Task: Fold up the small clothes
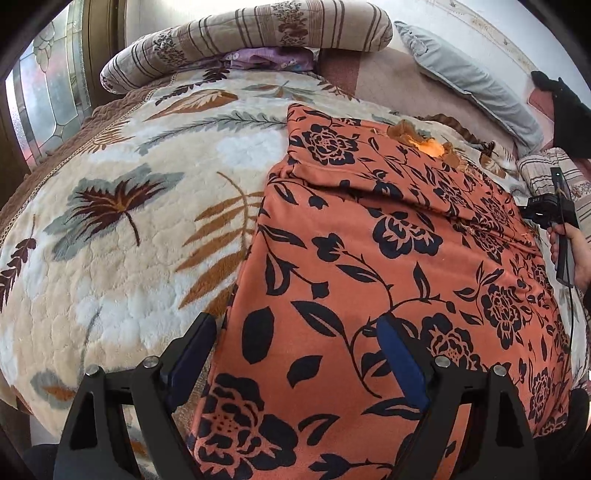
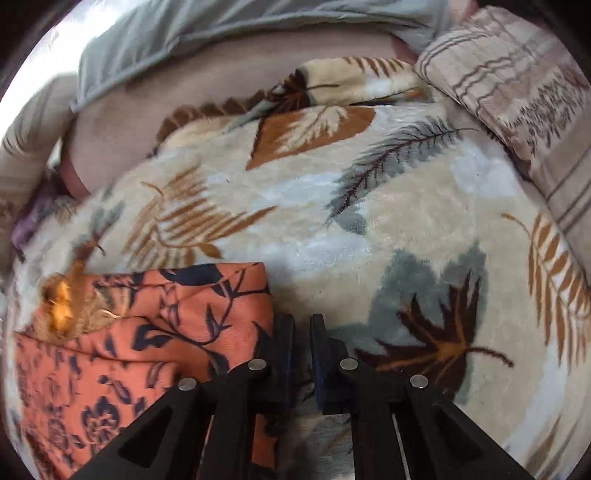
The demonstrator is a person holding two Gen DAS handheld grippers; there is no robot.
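Note:
An orange garment with a dark flower print (image 1: pixel 369 240) lies spread flat on a leaf-patterned fleece blanket (image 1: pixel 110 258). A frayed brown-orange trim (image 1: pixel 421 142) sits at its far edge. My left gripper (image 1: pixel 295 332) is open, straddling the garment's near left edge, one finger over the blanket and one over the cloth. In the right wrist view my right gripper (image 2: pixel 303 332) is shut beside the garment's (image 2: pixel 147 350) right edge. Its left finger overlaps the cloth, and only a thin gap shows between the pads, with no cloth visible in it.
A person's hand (image 1: pixel 576 254) holds the right gripper's handle at the garment's far right side. A striped bolster (image 1: pixel 258 33) and a grey pillow (image 1: pixel 480 81) lie along the back of the bed. Bare blanket (image 2: pixel 369 221) stretches ahead of the right gripper.

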